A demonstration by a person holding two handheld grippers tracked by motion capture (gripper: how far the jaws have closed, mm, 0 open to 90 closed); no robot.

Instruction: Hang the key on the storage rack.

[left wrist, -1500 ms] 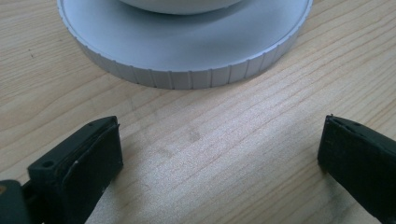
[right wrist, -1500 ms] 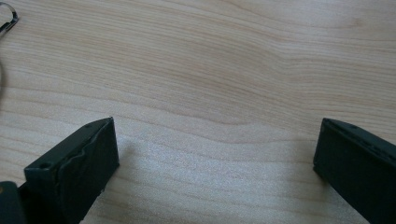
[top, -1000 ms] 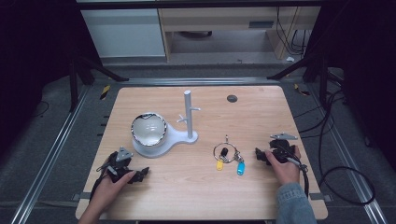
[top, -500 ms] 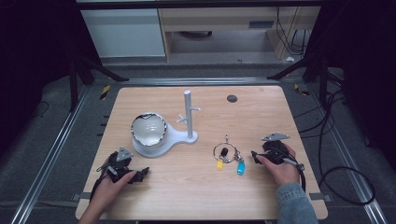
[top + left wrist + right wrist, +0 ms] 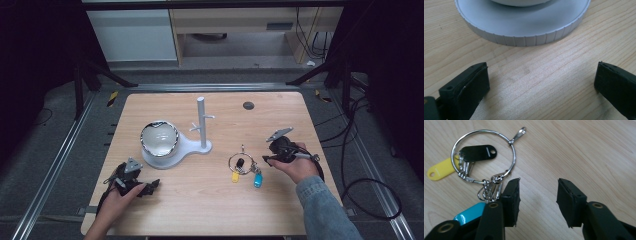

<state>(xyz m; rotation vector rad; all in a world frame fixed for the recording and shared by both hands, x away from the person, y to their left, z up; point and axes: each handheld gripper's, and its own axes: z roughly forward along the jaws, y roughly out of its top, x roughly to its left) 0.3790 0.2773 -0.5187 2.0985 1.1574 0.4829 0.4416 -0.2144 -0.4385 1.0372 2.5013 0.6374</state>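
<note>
A metal key ring [image 5: 242, 163] [image 5: 484, 157] lies flat on the wooden table [image 5: 210, 210], carrying a black tag [image 5: 477, 152], a yellow tag [image 5: 440, 170] and a blue tag [image 5: 469, 213]. My right gripper [image 5: 270, 157] [image 5: 538, 197] is open just right of the ring, low over the wood, with nothing between its jaws. A white stand [image 5: 202, 125] with pegs rises from a round base holding a shiny bowl [image 5: 159, 138]. My left gripper [image 5: 145, 187] [image 5: 541, 82] is open near the front left, facing the base's ribbed rim [image 5: 524, 38].
A small dark round disc [image 5: 248, 105] sits near the table's far right edge. Cables [image 5: 370, 190] trail on the floor to the right of the table. A cabinet [image 5: 135, 35] stands beyond the far edge.
My right gripper has moved left and a little forward, closing in on the key ring. The left gripper has stayed in place.
</note>
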